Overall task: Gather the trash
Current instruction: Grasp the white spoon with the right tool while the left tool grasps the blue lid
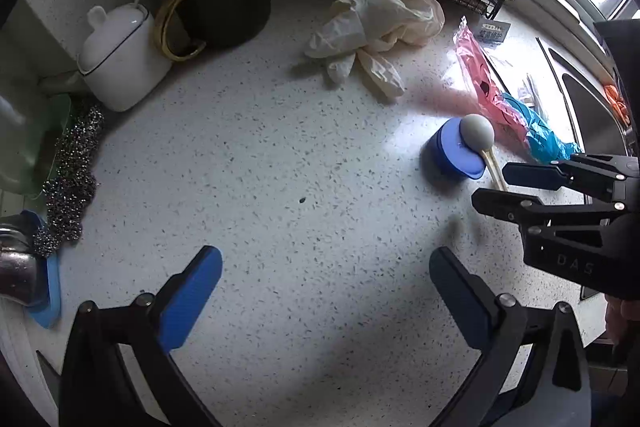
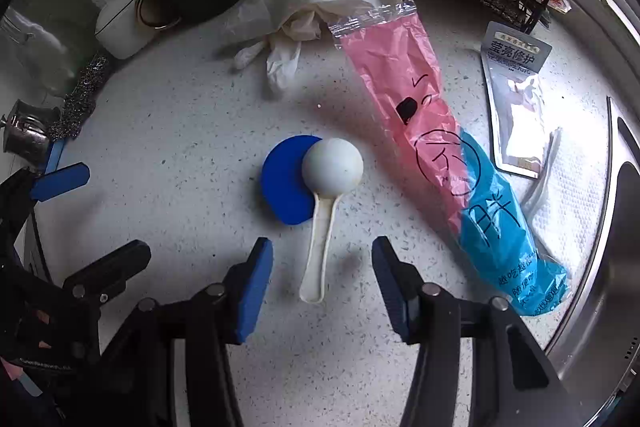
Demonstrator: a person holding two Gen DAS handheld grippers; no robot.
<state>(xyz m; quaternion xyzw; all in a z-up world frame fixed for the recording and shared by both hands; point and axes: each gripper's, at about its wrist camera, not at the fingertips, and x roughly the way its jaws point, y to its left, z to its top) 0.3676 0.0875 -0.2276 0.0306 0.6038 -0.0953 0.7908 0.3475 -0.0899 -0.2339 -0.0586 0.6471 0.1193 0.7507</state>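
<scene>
The right claw is hanging open astride the white scoop handle at lower centre, lining up a pinch; the left claw is idling open over bare desk.

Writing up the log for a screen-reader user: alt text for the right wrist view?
The open right gripper hovers over a white plastic scoop whose bowl rests on a blue lid on the speckled counter. A pink-and-blue wrapper lies to the right, crumpled gloves behind.
</scene>
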